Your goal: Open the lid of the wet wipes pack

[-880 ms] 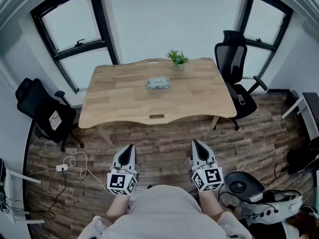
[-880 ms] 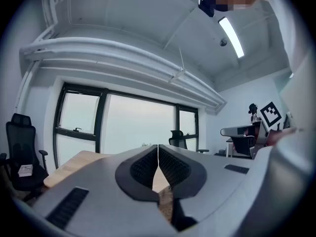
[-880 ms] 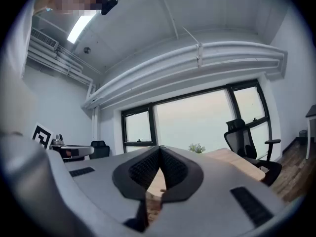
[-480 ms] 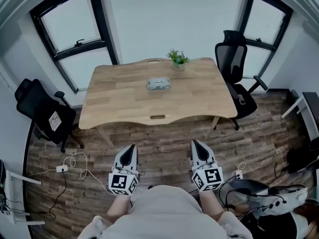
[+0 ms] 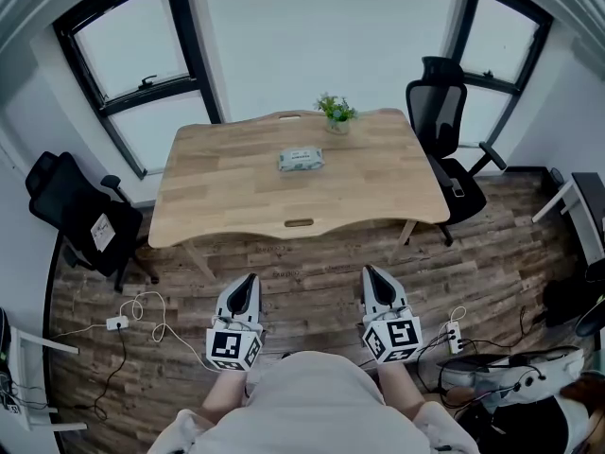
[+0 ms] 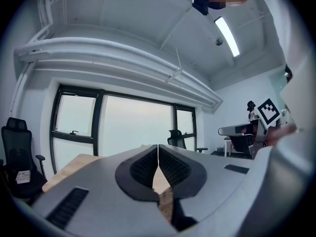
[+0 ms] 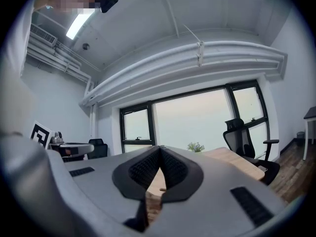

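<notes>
The wet wipes pack [image 5: 301, 160], pale grey-green with its lid down, lies flat near the middle of the wooden table [image 5: 217, 201]. Both grippers are held close to the person's body, well short of the table's near edge. My left gripper [image 5: 247, 280] [image 6: 158, 147] points level toward the table with its jaws shut and nothing between them. My right gripper [image 5: 371, 272] [image 7: 159, 149] is level beside it, jaws also shut and empty. The pack is hidden behind the jaws in both gripper views.
A small potted plant [image 5: 337, 112] stands at the table's far edge. Black office chairs sit at the left [image 5: 80, 218] and far right [image 5: 444, 130]. Cables and a power strip [image 5: 118, 321] lie on the wood floor; more gear [image 5: 510, 378] lies at the lower right.
The grippers have kept still. The view has shifted slightly, and the gear at the lower right has slid further toward the frame's edge.
</notes>
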`<action>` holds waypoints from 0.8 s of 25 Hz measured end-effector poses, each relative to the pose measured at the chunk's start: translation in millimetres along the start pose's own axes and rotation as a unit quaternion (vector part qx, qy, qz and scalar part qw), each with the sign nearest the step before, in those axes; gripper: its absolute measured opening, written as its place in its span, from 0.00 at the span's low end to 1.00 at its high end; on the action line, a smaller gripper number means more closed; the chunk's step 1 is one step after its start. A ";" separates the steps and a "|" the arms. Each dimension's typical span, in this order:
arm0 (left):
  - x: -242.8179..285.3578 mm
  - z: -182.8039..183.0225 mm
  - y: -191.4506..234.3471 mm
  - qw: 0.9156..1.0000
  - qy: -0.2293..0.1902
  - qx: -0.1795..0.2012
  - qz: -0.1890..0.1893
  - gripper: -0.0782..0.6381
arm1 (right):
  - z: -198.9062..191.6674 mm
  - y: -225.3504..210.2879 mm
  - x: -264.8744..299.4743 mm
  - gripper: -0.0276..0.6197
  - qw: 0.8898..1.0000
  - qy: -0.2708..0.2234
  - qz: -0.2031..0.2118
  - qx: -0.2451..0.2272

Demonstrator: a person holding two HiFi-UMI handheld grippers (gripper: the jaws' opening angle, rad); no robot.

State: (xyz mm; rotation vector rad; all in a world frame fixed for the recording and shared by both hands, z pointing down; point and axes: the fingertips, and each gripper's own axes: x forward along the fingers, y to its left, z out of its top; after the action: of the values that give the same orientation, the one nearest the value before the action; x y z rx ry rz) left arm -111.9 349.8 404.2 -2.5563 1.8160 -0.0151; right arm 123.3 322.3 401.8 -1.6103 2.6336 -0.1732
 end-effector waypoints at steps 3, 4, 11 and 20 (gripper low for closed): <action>-1.3 1.7 0.7 1.000 -0.008 0.007 -0.002 0.14 | -1.2 1.7 1.1 0.05 1.000 0.001 0.000 0.001; -1.1 2.4 1.5 1.000 -0.009 0.010 -0.001 0.14 | -1.3 2.2 2.2 0.05 1.000 0.001 0.000 0.002; 0.6 3.6 8.6 1.000 -0.009 0.013 0.002 0.14 | -0.8 7.5 9.3 0.05 1.000 0.003 0.000 0.002; 4.5 -2.3 18.6 1.000 -0.003 0.002 0.007 0.51 | -3.9 13.3 15.4 0.05 1.000 0.006 -0.003 0.004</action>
State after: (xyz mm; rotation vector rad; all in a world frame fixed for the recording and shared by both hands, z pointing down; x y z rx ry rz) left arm -128.0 339.5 406.4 -2.5375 1.8305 -0.0108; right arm 104.1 314.9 404.3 -1.6188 2.6337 -0.1936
